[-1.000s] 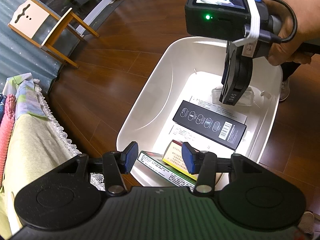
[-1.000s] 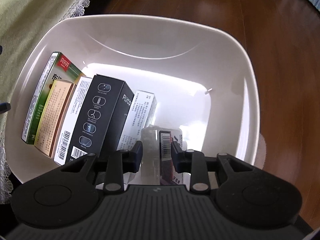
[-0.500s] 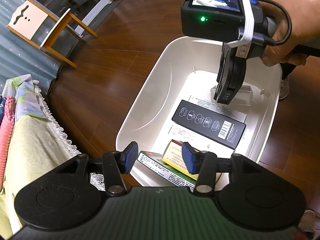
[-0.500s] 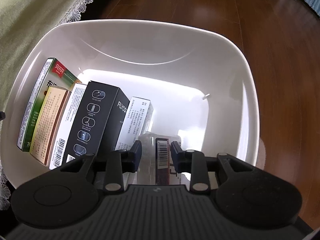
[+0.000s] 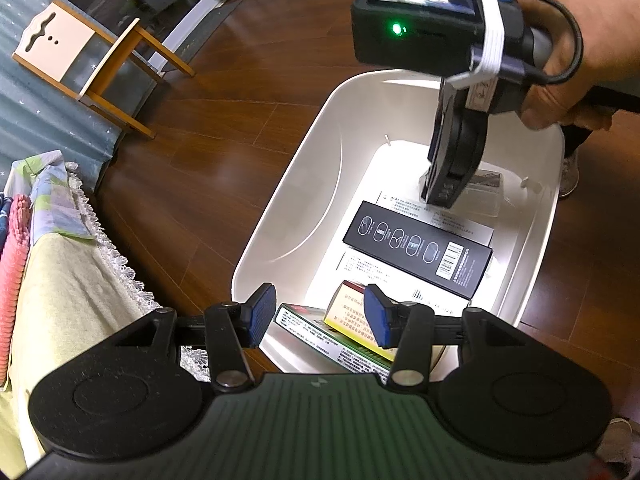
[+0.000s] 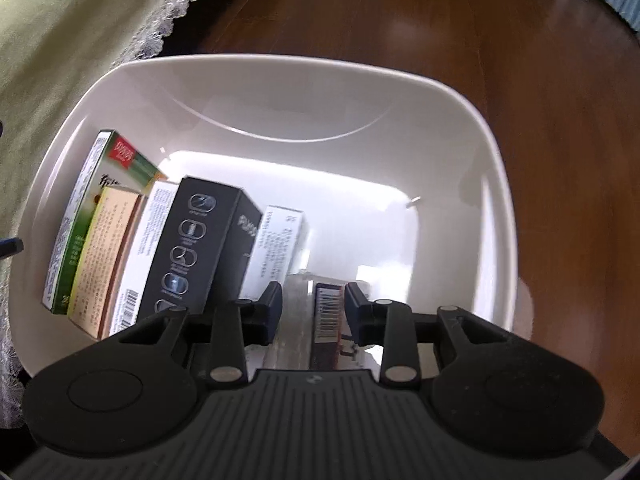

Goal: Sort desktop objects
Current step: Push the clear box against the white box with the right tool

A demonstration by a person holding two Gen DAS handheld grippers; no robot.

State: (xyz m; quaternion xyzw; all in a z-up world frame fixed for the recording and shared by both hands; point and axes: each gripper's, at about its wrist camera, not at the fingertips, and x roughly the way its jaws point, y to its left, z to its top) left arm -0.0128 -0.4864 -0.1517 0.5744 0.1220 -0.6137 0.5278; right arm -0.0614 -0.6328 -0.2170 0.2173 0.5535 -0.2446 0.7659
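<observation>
A white tub [image 5: 304, 184] [image 6: 280, 60] stands on the wooden floor. Inside it are a black box [image 5: 416, 248] [image 6: 192, 248], white boxes, a yellow box [image 5: 348, 312] [image 6: 104, 256] and a green box [image 5: 316, 330] [image 6: 80, 220]. A clear plastic case [image 5: 486, 196] [image 6: 326, 312] with a barcode lies at the tub's far end. My right gripper [image 5: 442, 196] [image 6: 313, 308], held by a hand, hangs open just above that case, fingers either side of it. Over the tub's near rim my left gripper [image 5: 320, 312] is open and holds nothing.
A lace-edged green cloth [image 5: 68, 308] [image 6: 80, 20] lies beside the tub. A small wooden stool [image 5: 92, 64] stands farther off on the floor. A shoe [image 5: 568, 176] shows past the tub's far rim. Bare wood floor surrounds the tub.
The right gripper has lifted away from the clear case, which stays lying in the tub. The left gripper has not moved.
</observation>
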